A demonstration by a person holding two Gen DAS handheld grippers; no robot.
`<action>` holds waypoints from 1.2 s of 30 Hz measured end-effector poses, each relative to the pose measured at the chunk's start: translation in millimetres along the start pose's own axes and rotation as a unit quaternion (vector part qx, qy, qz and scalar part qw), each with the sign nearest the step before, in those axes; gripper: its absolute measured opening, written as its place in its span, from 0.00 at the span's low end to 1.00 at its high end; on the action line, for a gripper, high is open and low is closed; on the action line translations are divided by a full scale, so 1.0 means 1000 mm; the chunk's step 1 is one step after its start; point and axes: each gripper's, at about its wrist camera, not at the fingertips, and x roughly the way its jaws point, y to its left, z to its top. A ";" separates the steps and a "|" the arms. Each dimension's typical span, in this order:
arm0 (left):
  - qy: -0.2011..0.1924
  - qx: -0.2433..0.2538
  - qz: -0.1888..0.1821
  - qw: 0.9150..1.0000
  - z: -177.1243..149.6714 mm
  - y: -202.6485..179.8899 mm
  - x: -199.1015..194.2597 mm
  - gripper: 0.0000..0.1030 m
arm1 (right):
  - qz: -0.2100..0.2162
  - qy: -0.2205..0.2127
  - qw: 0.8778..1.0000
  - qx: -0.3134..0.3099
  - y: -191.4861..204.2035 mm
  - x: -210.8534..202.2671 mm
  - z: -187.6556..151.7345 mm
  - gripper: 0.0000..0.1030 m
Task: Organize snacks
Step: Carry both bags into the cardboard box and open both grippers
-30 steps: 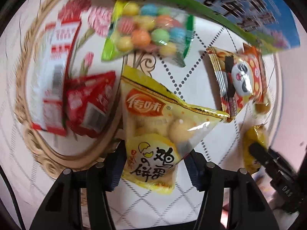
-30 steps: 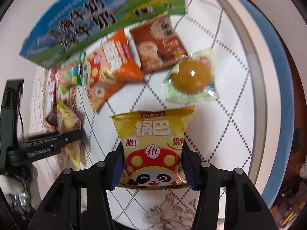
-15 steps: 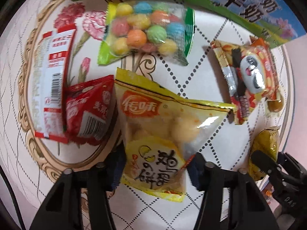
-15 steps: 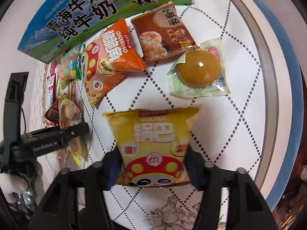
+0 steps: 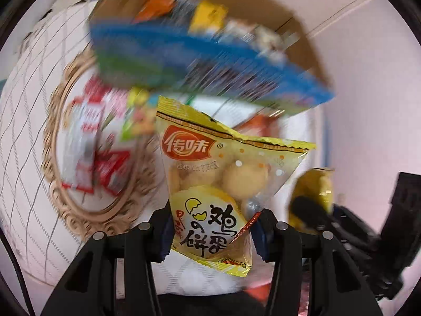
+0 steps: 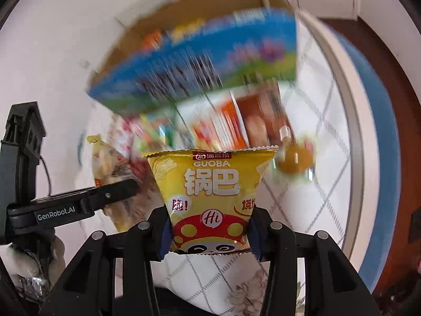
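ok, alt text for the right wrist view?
The right claw is shut on a yellow guoba snack bag. Behind it, blurred, an open cardboard box holds snacks on a diamond-patterned table; the left claw grips another packet.

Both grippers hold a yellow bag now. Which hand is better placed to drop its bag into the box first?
Hard to call; perhaps the right. Its gripper clamps the guoba bag squarely below the open box. The left gripper's egg-biscuit bag hangs equally close.
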 end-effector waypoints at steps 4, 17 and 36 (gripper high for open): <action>-0.023 0.022 -0.007 0.999 0.052 -0.032 -0.025 0.45 | 0.004 -0.049 0.998 -0.027 0.010 -0.036 0.052 0.47; 0.047 -0.050 0.019 0.997 0.207 -0.017 0.051 0.45 | -0.069 -0.030 0.997 -0.032 -0.018 0.020 0.189 0.47; 0.066 -0.021 0.070 0.995 0.216 -0.010 0.083 0.92 | -0.123 0.061 0.989 -0.050 -0.028 0.076 0.196 0.93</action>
